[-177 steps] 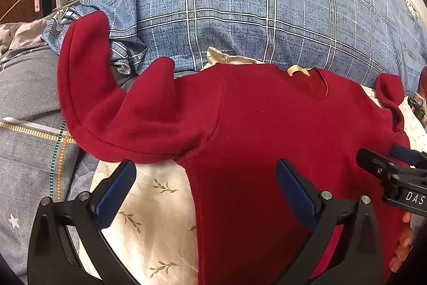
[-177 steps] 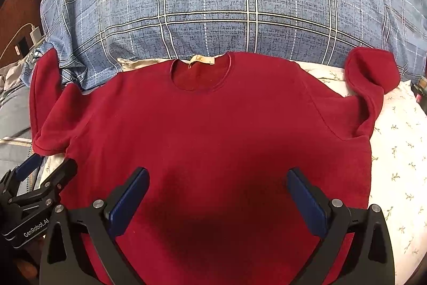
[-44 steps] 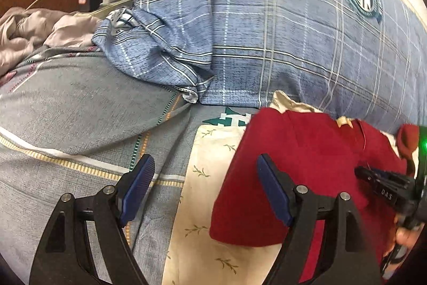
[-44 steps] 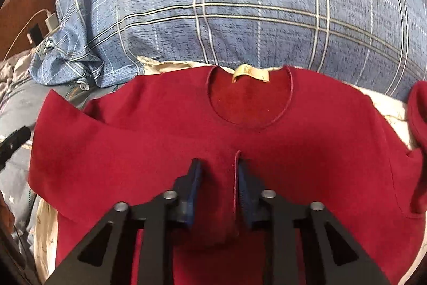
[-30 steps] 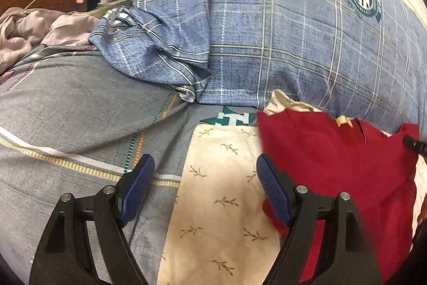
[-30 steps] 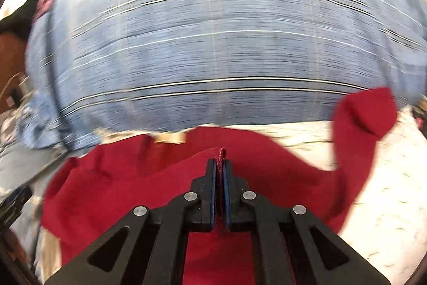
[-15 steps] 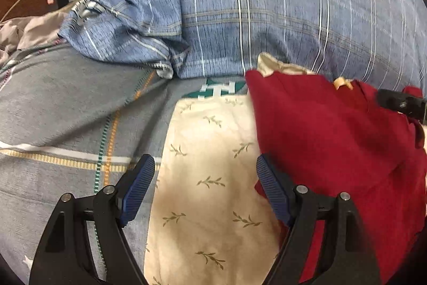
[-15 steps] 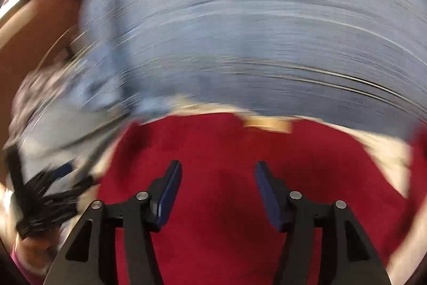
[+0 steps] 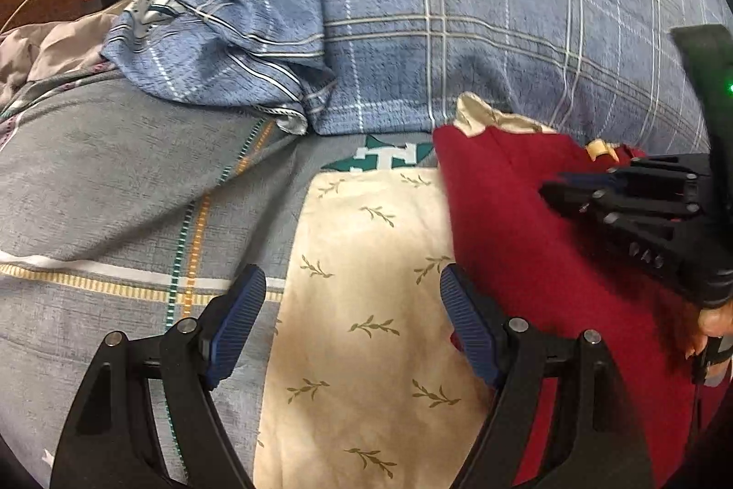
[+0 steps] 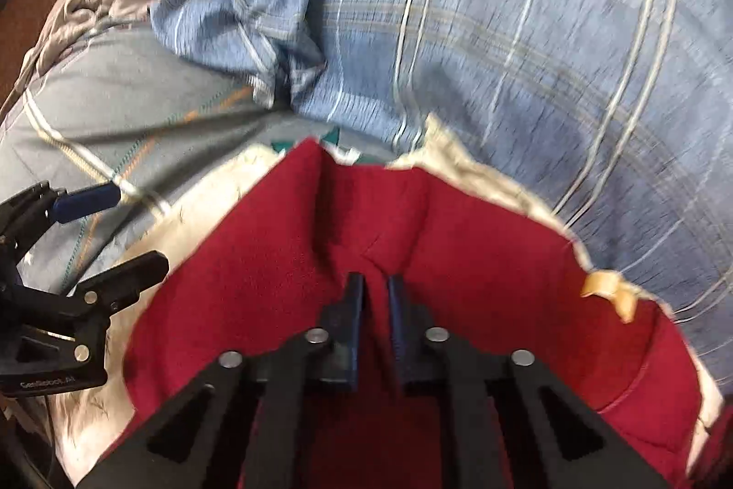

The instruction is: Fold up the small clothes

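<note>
the right gripper is pinched on a ridge of the red top; the left gripper hangs wide, empty. a thin pinch could slip, or drag both layers askew.

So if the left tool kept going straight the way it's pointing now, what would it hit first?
Most likely the cream leaf-print cloth, which fills the gap between the open fingers of the left tool. The red top lies just to the right of that line, so its edge might brush the right finger; depth is hard to judge.
</note>
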### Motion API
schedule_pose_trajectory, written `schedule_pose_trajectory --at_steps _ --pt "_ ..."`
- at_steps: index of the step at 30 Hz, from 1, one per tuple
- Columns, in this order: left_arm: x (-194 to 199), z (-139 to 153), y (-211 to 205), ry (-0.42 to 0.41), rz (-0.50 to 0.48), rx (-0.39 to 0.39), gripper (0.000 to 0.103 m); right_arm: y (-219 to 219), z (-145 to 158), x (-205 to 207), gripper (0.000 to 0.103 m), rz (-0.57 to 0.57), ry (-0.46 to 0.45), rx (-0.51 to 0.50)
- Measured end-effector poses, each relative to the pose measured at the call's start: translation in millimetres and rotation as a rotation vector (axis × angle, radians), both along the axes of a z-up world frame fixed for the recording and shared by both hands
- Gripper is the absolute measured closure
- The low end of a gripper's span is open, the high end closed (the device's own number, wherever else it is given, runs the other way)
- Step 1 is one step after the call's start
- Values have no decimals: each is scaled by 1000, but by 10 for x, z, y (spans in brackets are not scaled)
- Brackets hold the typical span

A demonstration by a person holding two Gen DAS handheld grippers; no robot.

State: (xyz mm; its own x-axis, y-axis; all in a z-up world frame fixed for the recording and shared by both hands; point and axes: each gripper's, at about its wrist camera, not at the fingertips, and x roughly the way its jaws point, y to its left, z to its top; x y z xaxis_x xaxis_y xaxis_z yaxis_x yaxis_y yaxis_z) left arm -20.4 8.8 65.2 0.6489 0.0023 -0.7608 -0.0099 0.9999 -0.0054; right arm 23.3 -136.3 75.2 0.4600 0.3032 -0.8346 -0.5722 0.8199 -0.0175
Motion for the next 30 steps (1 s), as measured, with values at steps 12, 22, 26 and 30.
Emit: schedule_pose_trajectory --at_steps 12,22,26,30 --pt "-18 54 36 -34 23 -53 24 -170 -28 297 80 -227 26 80" --pt "-10 92 63 -69 36 -95 24 -2 -106 -444 68 -57 9 9" --pt "-43 70 -97 -61 -36 -119 24 -230 -32 -595 64 -124 29 109" --pt "-4 -96 -324 7 -99 -78 24 -772 249 -742 37 -258 -45 146"
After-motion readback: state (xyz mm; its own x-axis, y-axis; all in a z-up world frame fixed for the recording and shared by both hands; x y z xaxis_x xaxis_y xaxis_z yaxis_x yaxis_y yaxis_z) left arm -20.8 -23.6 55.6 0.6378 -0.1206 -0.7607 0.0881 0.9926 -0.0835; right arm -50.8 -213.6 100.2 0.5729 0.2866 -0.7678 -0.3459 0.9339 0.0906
